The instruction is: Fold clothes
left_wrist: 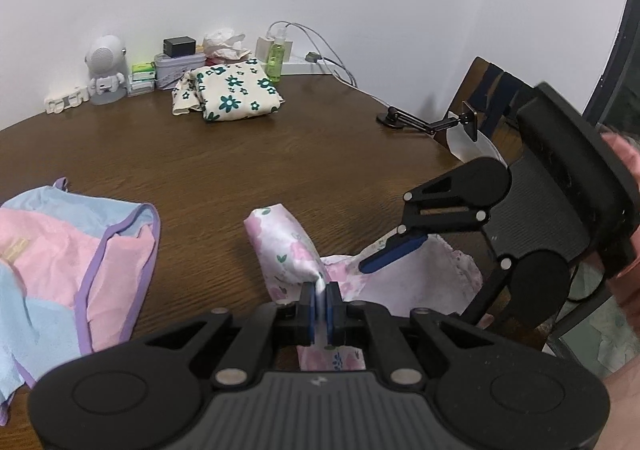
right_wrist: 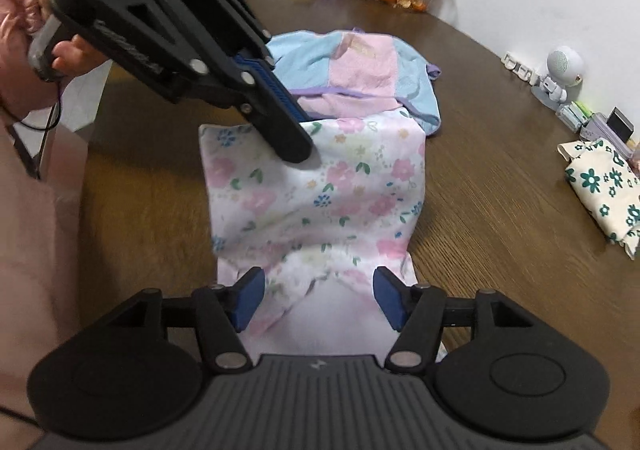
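A pink floral garment is spread on the brown table, at the centre of the right wrist view, with a pink-and-blue garment lying just beyond it at 12 o'clock and touching its far edge. The left gripper is clamped on a bunched fold of the floral cloth, its blue pads pressed together on the fabric. The right gripper is held with its jaws apart over the near hem; cloth lies between the pads, but no pinch is seen. In the left wrist view a folded flowered cloth is set aside at 11 o'clock, well apart from the work. The step in hand is judged to be a fold of the floral garment. To do it well, the near edge should be caught squarely by the open jaws, in one layer only if possible, and both held points should be carried at the same height so that the crease falls straight. The neighbouring garment should be kept from being dragged along.
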